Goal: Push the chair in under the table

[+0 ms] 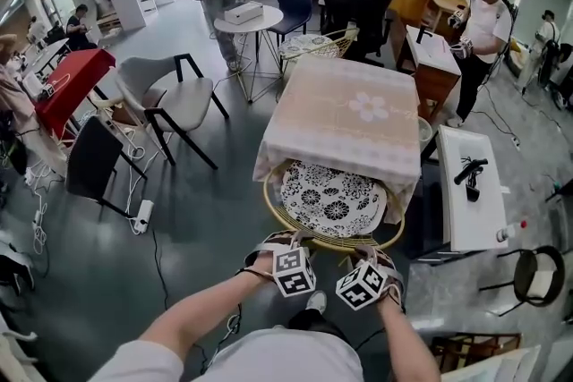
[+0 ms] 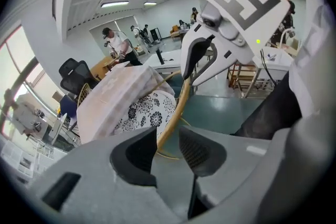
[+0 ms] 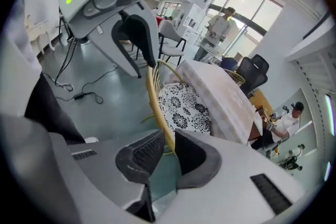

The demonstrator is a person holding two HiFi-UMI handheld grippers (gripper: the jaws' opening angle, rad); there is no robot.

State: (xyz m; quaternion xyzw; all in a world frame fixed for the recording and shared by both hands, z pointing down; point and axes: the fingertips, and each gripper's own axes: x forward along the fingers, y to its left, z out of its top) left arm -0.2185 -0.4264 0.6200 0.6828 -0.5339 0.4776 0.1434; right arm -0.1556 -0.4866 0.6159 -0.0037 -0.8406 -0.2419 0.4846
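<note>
A rattan chair [image 1: 333, 241] with a black-and-white floral cushion [image 1: 331, 197] is tucked under the table [image 1: 345, 116], which wears a beige cloth; only the chair's curved back rim sticks out. My left gripper [image 1: 283, 241] and right gripper [image 1: 372, 253] hover side by side at that rim, both angled down. In the left gripper view the rim [image 2: 176, 110] runs into the gap of the open left gripper [image 2: 168, 147], clear of the pads. In the right gripper view the rim [image 3: 157, 105] lies between the jaws of the right gripper [image 3: 169, 152], with no visible squeeze.
A grey chair [image 1: 170, 98] and a black chair [image 1: 94, 161] stand to the left, with a cable and power strip [image 1: 141, 215] on the floor. A white side table [image 1: 470, 192] is close on the right. A round table [image 1: 248, 18] and people stand farther back.
</note>
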